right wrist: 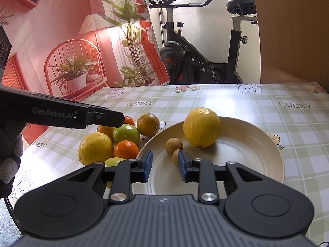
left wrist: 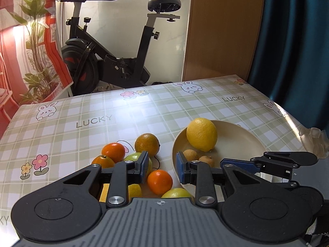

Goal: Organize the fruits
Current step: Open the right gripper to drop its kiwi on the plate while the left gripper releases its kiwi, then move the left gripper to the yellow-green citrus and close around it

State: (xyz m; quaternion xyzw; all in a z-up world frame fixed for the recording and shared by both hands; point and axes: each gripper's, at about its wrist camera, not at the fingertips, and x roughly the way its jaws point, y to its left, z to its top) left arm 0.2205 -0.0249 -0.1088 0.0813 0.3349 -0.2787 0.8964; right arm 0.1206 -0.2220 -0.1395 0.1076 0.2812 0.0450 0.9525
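Observation:
A cream plate [right wrist: 246, 144] holds a big lemon [right wrist: 201, 127] and two small brown round fruits [right wrist: 174, 143]. Left of it on the checked tablecloth lies a heap: a second lemon [right wrist: 95, 148], a green fruit [right wrist: 126, 132], oranges [right wrist: 125, 148] and a greenish orange [right wrist: 148, 124]. My right gripper [right wrist: 165, 164] hovers over the plate's near left part, shut, with nothing between its pads. My left gripper [left wrist: 162, 167] hangs above the heap and the plate's [left wrist: 236, 135] left rim, also shut and empty. An orange [left wrist: 160, 181] lies just below it.
An exercise bike [left wrist: 115, 61] stands beyond the table's far edge, with a wooden cabinet [left wrist: 222, 30] and a blue curtain [left wrist: 292, 41] to its right. A printed backdrop [right wrist: 61, 41] lines the left side. A gloved hand [right wrist: 10, 160] holds the left gripper.

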